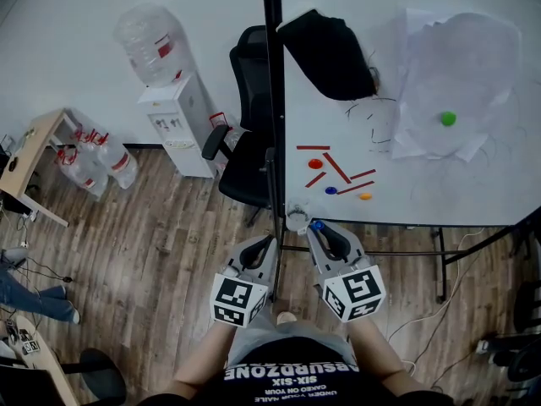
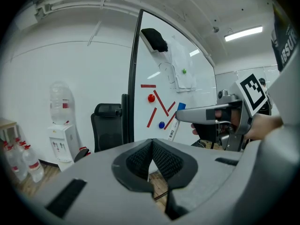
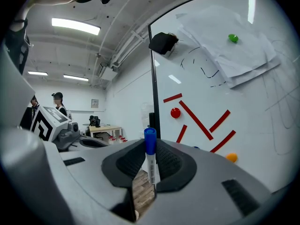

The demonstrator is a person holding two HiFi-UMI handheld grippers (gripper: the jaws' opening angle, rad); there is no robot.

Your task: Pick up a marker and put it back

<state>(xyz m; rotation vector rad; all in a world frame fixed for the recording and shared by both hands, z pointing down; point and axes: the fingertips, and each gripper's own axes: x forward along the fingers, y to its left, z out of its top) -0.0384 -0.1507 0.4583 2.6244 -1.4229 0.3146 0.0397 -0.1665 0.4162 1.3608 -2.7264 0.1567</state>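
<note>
Your right claw (image 3: 149,172) clamped the marker (image 3: 150,159) upright; your left claw (image 2: 152,161) sat closed, empty. Pickup looked done; returning it at the whiteboard (image 3: 253,97) called for gentle release.

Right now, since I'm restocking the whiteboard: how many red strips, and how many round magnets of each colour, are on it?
Red strips: 5
Red round magnet: 1
Blue round magnet: 1
Orange round magnet: 1
Green round magnet: 1
Total: 9

Hidden bits
Marker (image 3: 151,165): lower end buried btwn right tongs (image 3: 150,145), label print too small to read; whiteboard (image 1: 473,189) cut off at rt edge.
</note>
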